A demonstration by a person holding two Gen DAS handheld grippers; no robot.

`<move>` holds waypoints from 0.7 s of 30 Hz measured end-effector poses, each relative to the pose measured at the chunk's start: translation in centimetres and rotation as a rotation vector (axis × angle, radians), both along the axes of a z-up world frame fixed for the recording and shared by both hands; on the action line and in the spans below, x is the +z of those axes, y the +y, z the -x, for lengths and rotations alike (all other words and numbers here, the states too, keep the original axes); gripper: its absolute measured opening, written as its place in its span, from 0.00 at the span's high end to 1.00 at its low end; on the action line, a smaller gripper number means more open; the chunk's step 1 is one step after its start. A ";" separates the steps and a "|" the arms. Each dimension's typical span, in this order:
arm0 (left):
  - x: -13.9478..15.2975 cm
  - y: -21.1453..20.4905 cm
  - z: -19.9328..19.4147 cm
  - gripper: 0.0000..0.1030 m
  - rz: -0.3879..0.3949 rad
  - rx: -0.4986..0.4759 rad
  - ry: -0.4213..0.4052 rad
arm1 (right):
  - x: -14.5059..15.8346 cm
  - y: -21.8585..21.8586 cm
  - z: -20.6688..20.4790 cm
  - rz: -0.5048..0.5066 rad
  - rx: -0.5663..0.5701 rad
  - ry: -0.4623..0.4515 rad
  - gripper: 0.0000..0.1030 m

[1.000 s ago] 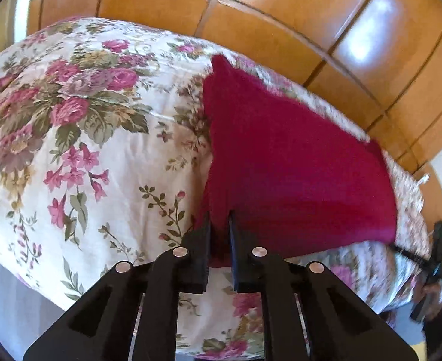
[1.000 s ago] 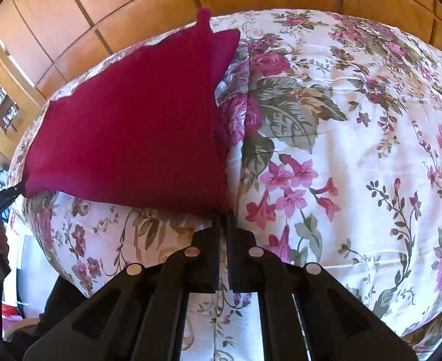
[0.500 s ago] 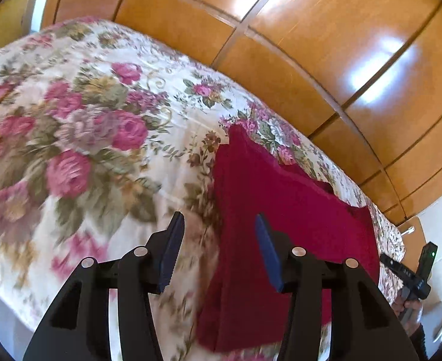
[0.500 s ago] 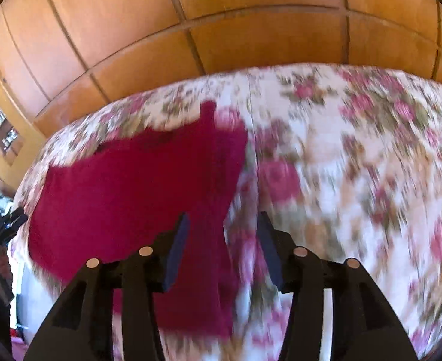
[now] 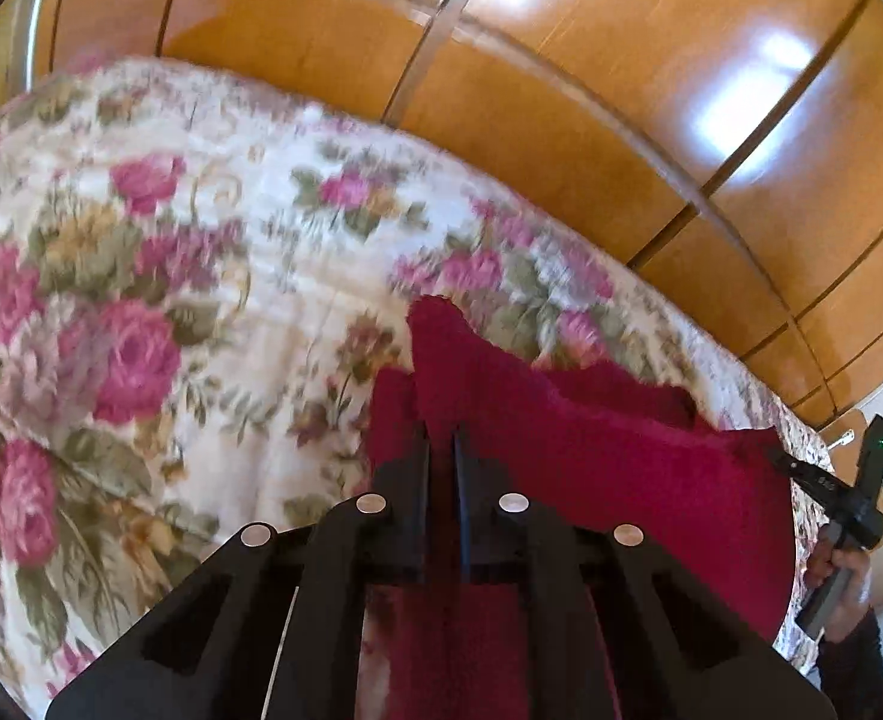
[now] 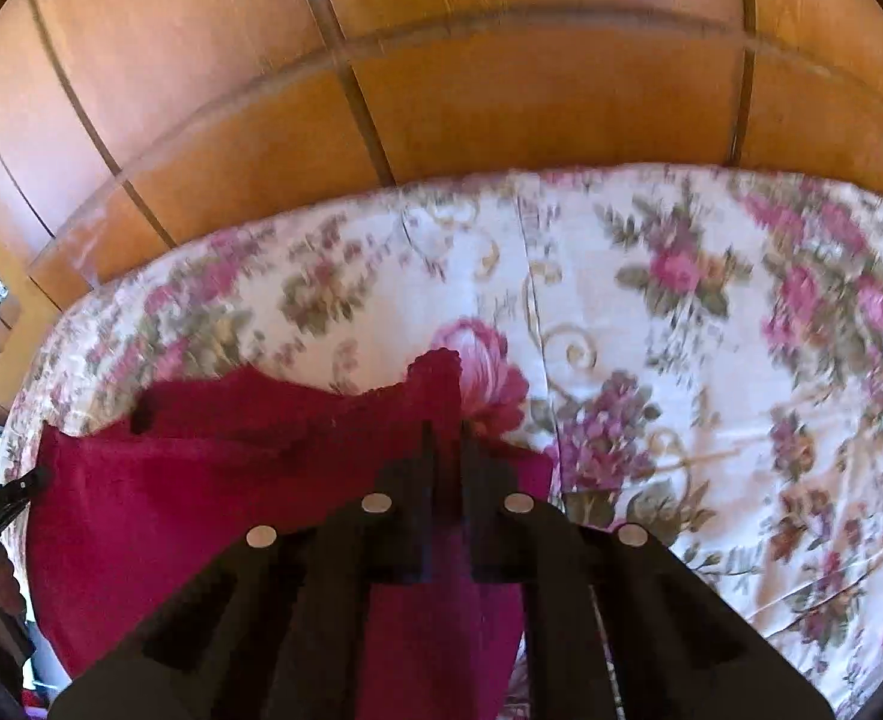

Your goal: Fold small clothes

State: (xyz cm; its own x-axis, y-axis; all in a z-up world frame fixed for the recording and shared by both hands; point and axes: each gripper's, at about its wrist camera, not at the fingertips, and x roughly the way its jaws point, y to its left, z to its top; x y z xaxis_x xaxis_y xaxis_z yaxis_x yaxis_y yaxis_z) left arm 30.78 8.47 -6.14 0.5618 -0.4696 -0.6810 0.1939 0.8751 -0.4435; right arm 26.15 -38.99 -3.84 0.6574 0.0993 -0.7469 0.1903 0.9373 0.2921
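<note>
Garment (image 5: pixel 621 468) corners in both grippers

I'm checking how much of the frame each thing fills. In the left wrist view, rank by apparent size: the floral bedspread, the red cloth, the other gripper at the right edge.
1. floral bedspread
2. red cloth
3. right gripper, far smallest; it sits farther from the camera.

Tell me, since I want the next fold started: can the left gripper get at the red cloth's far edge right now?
Probably yes: the left gripper looks already shut on the red cloth at a far corner, with nothing in its way on the floral bedspread.
</note>
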 end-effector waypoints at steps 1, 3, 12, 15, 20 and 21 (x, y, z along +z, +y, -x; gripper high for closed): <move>0.5 0.0 0.0 0.94 0.004 0.007 -0.021 | 0.6 -0.2 0.1 -0.009 -0.010 -0.019 0.94; 1.2 0.1 -0.3 0.94 0.009 0.025 -0.049 | 1.8 -0.7 0.2 -0.027 -0.029 -0.063 0.94; -1.6 -2.2 -5.4 0.94 -0.120 0.093 0.005 | -3.8 -0.2 -5.5 0.048 -0.109 0.059 0.94; -3.6 -2.4 -6.4 0.92 -0.156 0.118 0.054 | -6.2 -0.3 -5.7 0.047 -0.122 0.097 0.93; -2.3 -1.9 -5.4 0.69 -0.201 0.162 0.045 | -5.2 -1.0 -5.1 0.045 -0.125 0.101 0.65; -1.7 -1.6 -4.7 0.68 -0.201 0.169 0.031 | -4.6 -1.2 -4.6 0.037 -0.127 0.092 0.62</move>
State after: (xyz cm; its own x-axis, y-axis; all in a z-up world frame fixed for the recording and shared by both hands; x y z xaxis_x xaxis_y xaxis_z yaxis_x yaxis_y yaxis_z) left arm 35.45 6.83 -7.83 0.5982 -0.2241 -0.7694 0.0262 0.9651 -0.2606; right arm 30.75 -40.14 -8.47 0.5913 -0.0089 -0.8064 0.3328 0.9135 0.2339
